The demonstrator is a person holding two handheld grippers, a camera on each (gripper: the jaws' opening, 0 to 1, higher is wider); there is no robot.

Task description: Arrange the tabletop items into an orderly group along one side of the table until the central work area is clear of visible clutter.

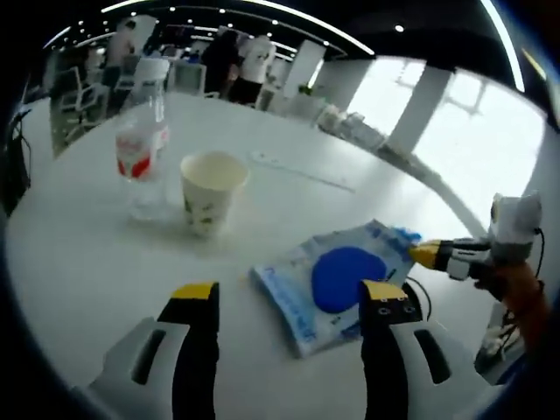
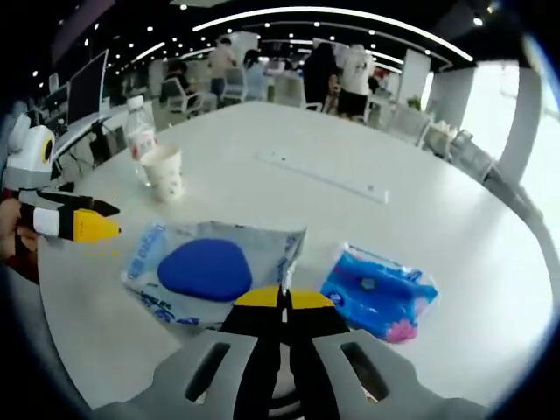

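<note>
My left claw (image 1: 289, 302) stands spread, the clear plastic packet holding a blue pad (image 1: 337, 282) lying between its tips, nearer the right one. My right claw (image 2: 282, 299) is pressed together just before that packet's near edge (image 2: 210, 267).

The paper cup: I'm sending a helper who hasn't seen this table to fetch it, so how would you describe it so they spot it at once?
Look on the big white table, toward the end where a clear water bottle with a red label stands. The paper cup stands upright and open-topped right beside that bottle. It is the only pale, short, lidless container there, unlike the flat packet with a blue oval nearby.
</note>
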